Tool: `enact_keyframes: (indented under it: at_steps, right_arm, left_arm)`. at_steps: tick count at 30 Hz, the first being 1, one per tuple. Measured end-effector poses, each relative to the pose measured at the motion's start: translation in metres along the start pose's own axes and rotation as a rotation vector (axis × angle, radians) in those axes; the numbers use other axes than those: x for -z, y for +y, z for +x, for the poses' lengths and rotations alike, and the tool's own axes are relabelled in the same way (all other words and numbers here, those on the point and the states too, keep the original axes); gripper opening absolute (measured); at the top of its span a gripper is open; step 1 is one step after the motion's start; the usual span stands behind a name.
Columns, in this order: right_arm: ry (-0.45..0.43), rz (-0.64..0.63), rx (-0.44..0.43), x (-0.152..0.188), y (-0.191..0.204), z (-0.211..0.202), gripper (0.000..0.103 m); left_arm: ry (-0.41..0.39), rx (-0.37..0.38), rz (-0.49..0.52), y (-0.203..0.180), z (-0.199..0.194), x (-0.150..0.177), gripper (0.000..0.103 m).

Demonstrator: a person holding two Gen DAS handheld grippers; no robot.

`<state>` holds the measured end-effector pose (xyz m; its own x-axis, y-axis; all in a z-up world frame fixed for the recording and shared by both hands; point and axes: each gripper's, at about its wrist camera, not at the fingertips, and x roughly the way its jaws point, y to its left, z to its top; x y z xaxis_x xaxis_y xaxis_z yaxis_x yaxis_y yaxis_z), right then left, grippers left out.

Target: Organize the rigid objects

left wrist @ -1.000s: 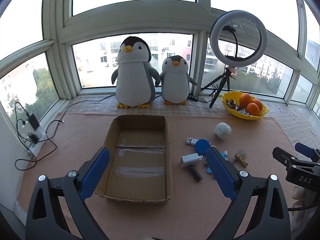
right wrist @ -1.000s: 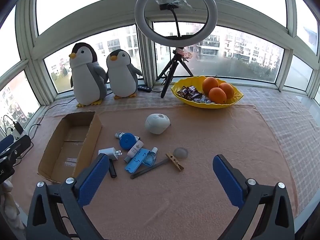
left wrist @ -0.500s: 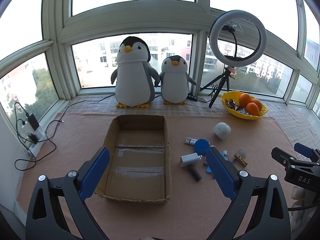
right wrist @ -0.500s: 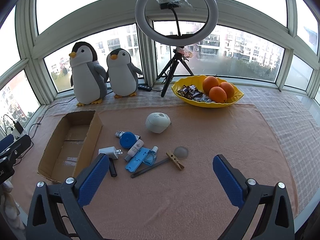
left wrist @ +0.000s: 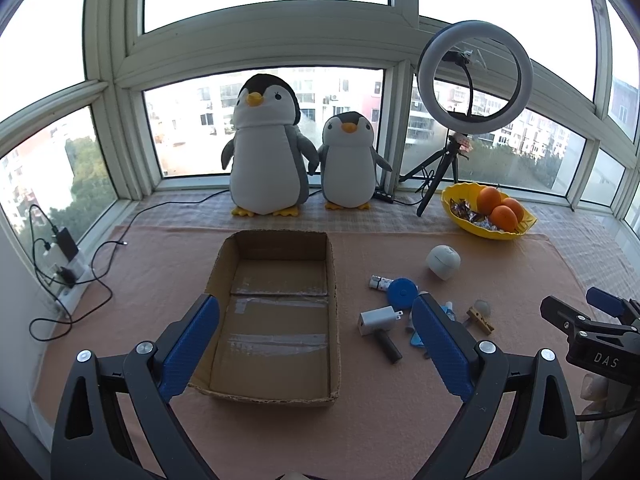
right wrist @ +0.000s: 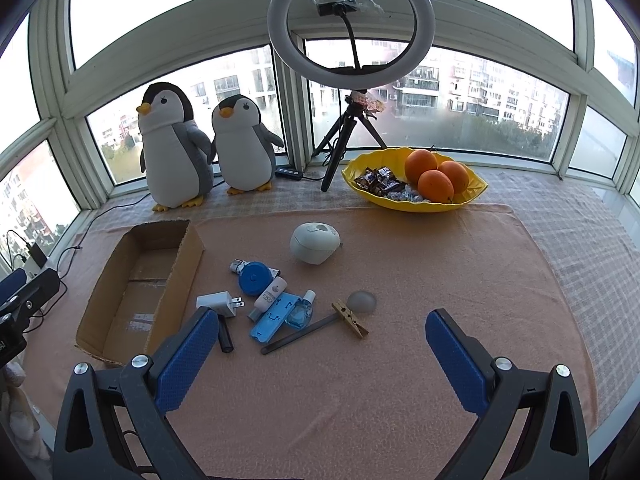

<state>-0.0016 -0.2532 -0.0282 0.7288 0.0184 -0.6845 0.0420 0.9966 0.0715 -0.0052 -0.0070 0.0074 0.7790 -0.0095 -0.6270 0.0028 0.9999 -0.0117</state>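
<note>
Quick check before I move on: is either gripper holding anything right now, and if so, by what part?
Nothing is held. The left gripper hangs open over the cardboard box, and the right gripper is open above the bare mat.

A home, a glazed bay-window nook high up in an apartment block: beyond the grippers, two plush penguins (right wrist: 176, 152) lean against the panes, a yellow fruit bowl (right wrist: 414, 196) holds oranges and sweets, a ring light (right wrist: 351, 24) stands on its tripod, and neighbouring residential towers fill the glass.
</note>
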Motion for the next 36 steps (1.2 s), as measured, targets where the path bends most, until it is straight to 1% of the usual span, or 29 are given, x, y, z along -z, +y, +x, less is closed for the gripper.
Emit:
enact_keyframes:
  at_steps: [26,36]
  right_arm:
    - [0.021,0.004,-0.002,0.0025,-0.0018,0.0036,0.102]
    - [0.035,0.003,-0.002,0.0031,-0.0006,0.0089,0.102]
  left_arm:
    - [-0.001,0.001,0.000,-0.0028,-0.0015,0.0006,0.097]
    - [0.011,-0.006,-0.007,0.0013,0.0046,0.0009,0.097]
